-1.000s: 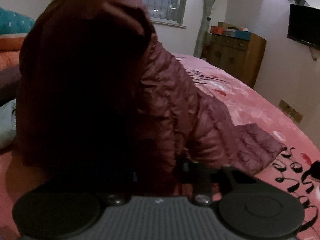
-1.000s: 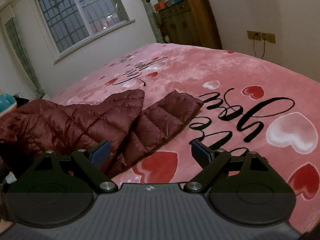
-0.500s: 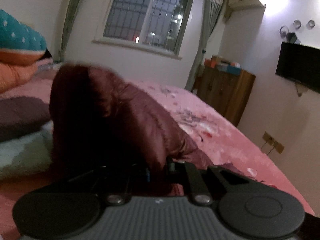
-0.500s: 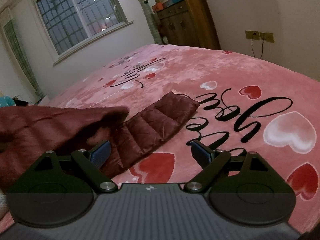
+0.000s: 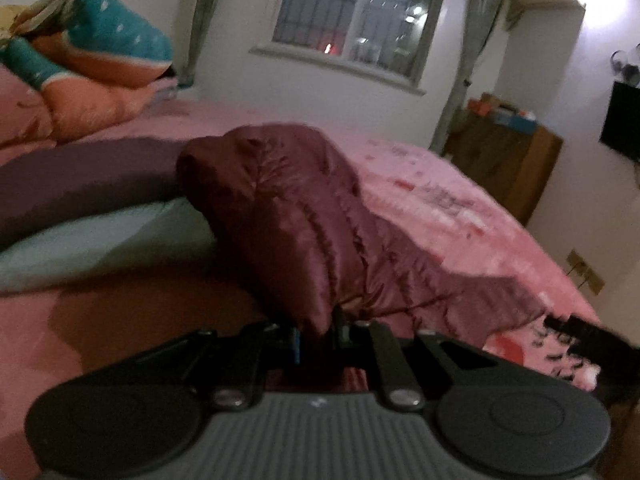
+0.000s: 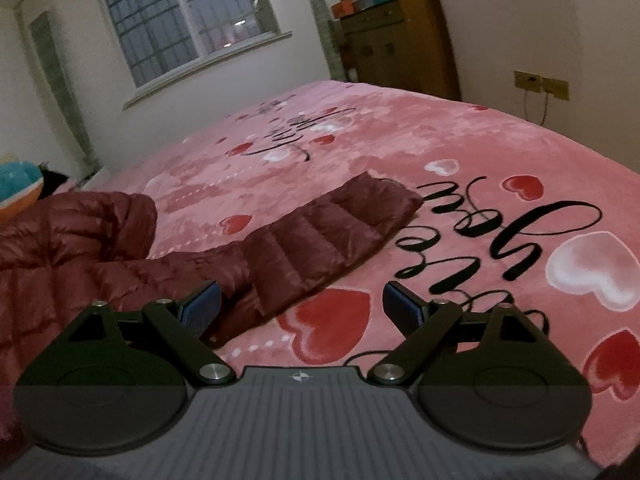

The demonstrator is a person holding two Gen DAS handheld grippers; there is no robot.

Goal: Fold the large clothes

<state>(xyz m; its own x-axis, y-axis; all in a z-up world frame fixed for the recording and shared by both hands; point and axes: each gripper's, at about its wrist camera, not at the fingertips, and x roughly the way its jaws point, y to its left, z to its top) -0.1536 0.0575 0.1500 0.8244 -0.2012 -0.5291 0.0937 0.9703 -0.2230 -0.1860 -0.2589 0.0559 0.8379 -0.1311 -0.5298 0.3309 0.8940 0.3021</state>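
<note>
A dark red quilted puffer jacket (image 5: 304,224) lies on the pink bed. My left gripper (image 5: 318,334) is shut on a fold of the jacket, which drapes away from the jaws toward the window. In the right wrist view the jacket (image 6: 68,248) is heaped at the left, and one sleeve (image 6: 328,232) stretches flat across the blanket toward the right. My right gripper (image 6: 302,306) is open and empty, hovering just above the blanket beside the sleeve's near edge.
The pink blanket (image 6: 460,152) with hearts and black script covers the bed. Grey and purple pillows (image 5: 92,236) and a teal-orange quilt pile (image 5: 100,52) lie at the left. A wooden dresser (image 6: 400,40) stands by the wall, beside a barred window (image 6: 180,12).
My left gripper has pulled back and lowered the held jacket, so it no longer fills its view. The jacket body has shifted left, leaving the sleeve stretched out. My right gripper stayed open.
</note>
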